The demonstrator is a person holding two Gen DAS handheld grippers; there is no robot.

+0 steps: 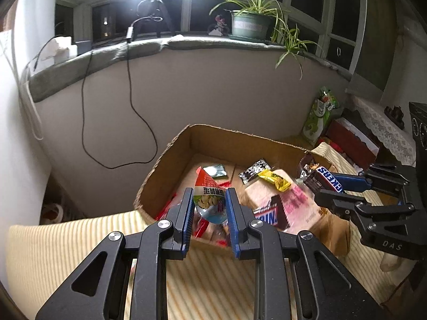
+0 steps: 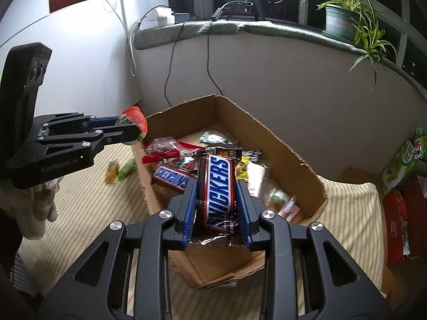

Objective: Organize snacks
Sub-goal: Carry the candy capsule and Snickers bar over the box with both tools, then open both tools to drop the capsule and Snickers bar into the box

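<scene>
My left gripper [image 1: 209, 197] is shut on a small red and silver snack packet [image 1: 209, 202] and holds it over the near left edge of an open cardboard box [image 1: 170, 157]. My right gripper [image 2: 216, 192] is shut on a brown Snickers bar [image 2: 220, 189] and holds it above the box's [image 2: 291, 160] near side. In the left wrist view the right gripper [image 1: 324, 186] and its bar [image 1: 329, 178] come in from the right. In the right wrist view the left gripper [image 2: 128, 129] and its packet [image 2: 136, 125] are at the left. Several snacks lie in the box, among them another Snickers bar [image 2: 172, 177].
The box stands on a yellow striped cloth [image 1: 80, 240]. Two small candies [image 2: 120, 172] lie on the cloth left of the box. A green snack bag [image 1: 319, 117] and a red box [image 1: 352, 138] stand at the right. A wall with a hanging cable [image 1: 128, 106] is behind.
</scene>
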